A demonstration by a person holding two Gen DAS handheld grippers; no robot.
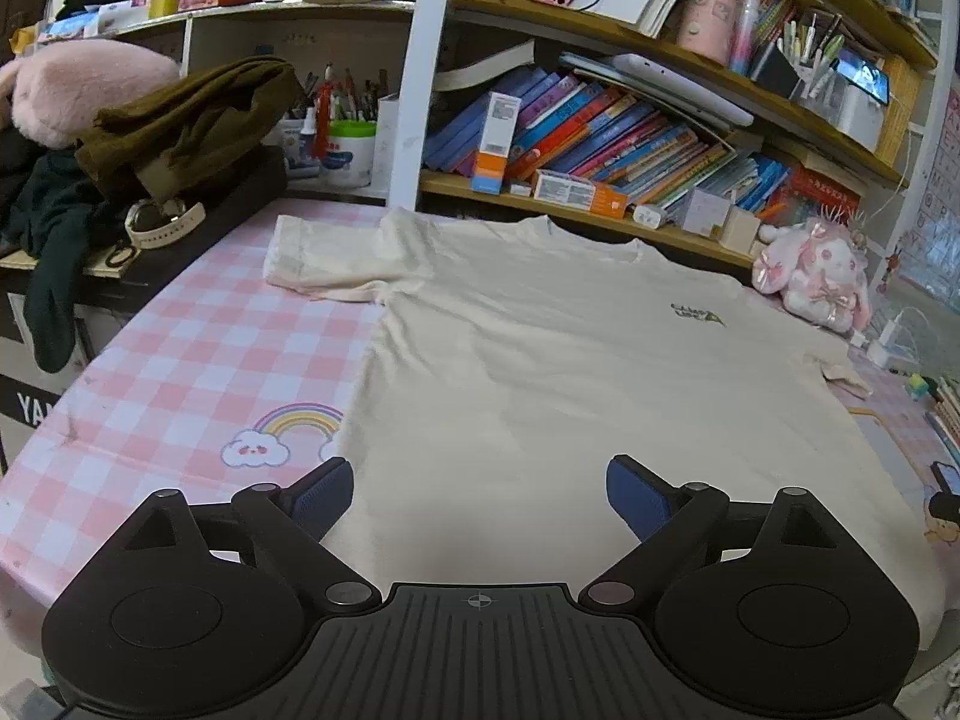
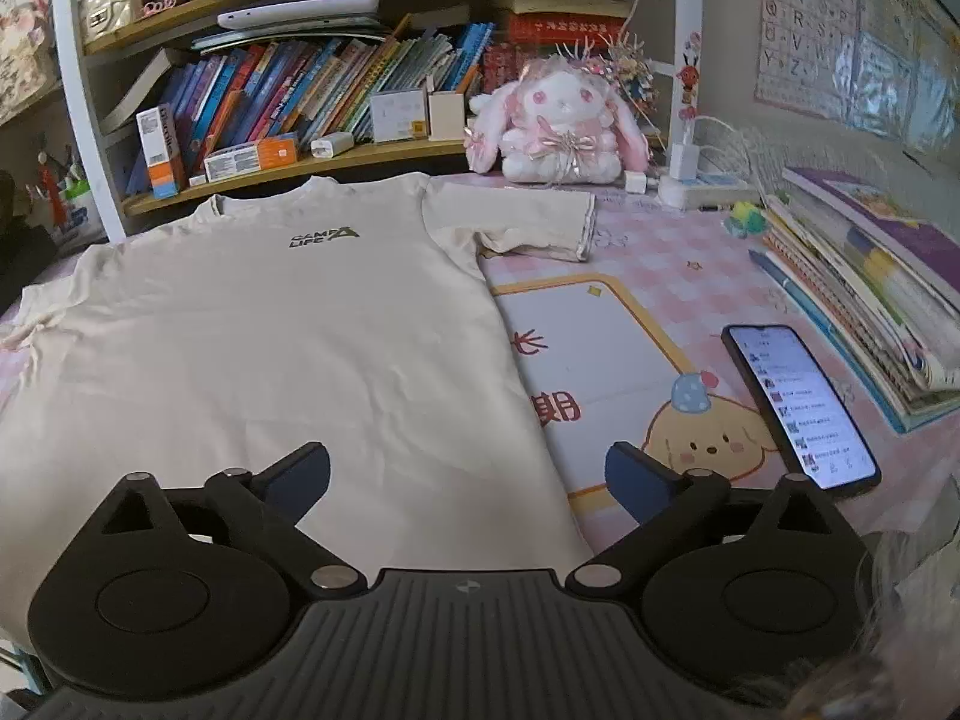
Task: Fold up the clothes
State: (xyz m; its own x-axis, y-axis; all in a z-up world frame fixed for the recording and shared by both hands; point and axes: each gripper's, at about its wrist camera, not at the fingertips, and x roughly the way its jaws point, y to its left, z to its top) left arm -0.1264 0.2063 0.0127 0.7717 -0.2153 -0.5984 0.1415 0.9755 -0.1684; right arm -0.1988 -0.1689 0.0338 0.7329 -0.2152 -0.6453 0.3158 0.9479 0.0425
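Both grippers sit lowest in frame, jaws spread wide, gripping nothing. Left gripper (image 1: 477,495) straddles the hem's left edge of the cream T-shirt (image 1: 540,372), which lies flat, front up, across the pink checked table cover (image 1: 180,360). Right gripper (image 2: 468,480) straddles the right hem edge. Bare cover lies lower left in the left view. Right view: lit phone (image 2: 801,405) at centre right, stacked books (image 2: 870,300) beyond it. Plush rabbit (image 2: 561,126) stands just past the right sleeve. Bookshelf (image 2: 360,153) borders the collar.
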